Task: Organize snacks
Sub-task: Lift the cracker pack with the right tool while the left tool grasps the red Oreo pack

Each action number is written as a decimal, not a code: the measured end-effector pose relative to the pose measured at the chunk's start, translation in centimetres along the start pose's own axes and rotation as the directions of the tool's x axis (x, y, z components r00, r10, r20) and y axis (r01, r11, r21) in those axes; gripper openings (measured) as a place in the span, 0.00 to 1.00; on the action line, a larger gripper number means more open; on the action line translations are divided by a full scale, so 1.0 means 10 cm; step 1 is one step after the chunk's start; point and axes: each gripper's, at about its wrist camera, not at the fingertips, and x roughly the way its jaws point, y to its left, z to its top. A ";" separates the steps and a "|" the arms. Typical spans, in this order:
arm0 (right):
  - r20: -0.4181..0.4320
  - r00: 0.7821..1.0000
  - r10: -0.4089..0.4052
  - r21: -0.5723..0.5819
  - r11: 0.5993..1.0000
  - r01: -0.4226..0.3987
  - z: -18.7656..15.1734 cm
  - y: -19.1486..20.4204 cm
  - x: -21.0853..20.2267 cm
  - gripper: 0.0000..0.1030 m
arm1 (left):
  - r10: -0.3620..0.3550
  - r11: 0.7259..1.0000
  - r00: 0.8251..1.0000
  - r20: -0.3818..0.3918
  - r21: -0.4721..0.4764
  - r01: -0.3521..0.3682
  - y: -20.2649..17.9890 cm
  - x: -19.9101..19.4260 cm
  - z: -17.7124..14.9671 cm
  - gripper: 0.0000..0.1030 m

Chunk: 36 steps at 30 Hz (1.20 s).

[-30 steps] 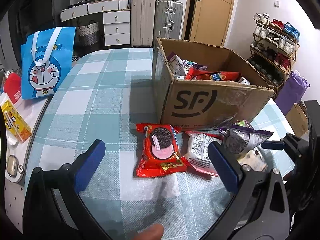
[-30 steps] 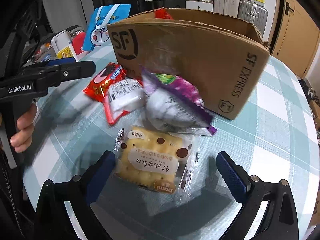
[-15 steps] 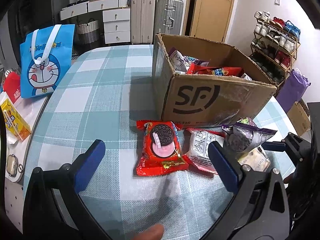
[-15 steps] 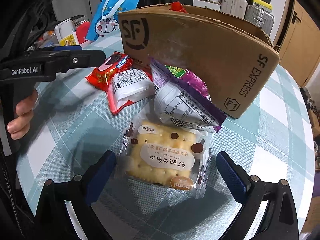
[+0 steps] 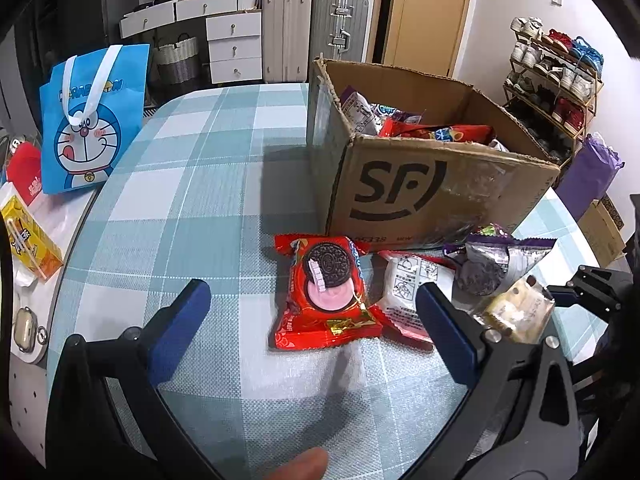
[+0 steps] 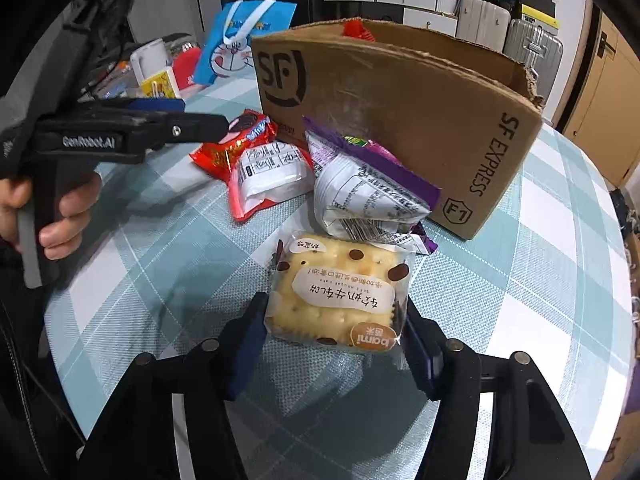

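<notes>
Our right gripper (image 6: 334, 332), jaws just closed, pinches the cracker cake packet (image 6: 340, 292) on the checked table (image 6: 520, 280), just before the cardboard box (image 6: 400, 120). Our left gripper (image 5: 308, 308) hangs wide open near the box, over the red cookie packet (image 5: 324, 292).

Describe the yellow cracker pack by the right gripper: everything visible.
The cracker pack is a clear plastic wrapper over a pale yellow square cracker, printed with brown dots, a white label with script and an orange round logo. It lies flat on the checked tablecloth. The right gripper has just been closing; its blue pads press on both sides. The purple snack bag overlaps its far edge.
</notes>
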 end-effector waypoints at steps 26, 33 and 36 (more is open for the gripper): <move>0.328 0.941 0.078 0.125 0.984 -0.125 0.01 -0.39 -0.88 0.60 | 0.034 0.997 0.995 -0.095 -0.064 -0.041 0.19 0.46 -0.04 0.99; 0.312 0.947 0.072 0.137 0.983 -0.120 0.04 -0.33 -0.80 0.60 | 0.079 0.994 0.991 -0.111 -0.062 -0.086 0.23 0.51 -0.02 0.99; 0.307 0.949 0.073 0.135 0.984 -0.120 0.05 -0.28 -0.76 0.60 | 0.077 0.995 0.990 -0.121 -0.058 -0.084 0.23 0.53 -0.02 0.99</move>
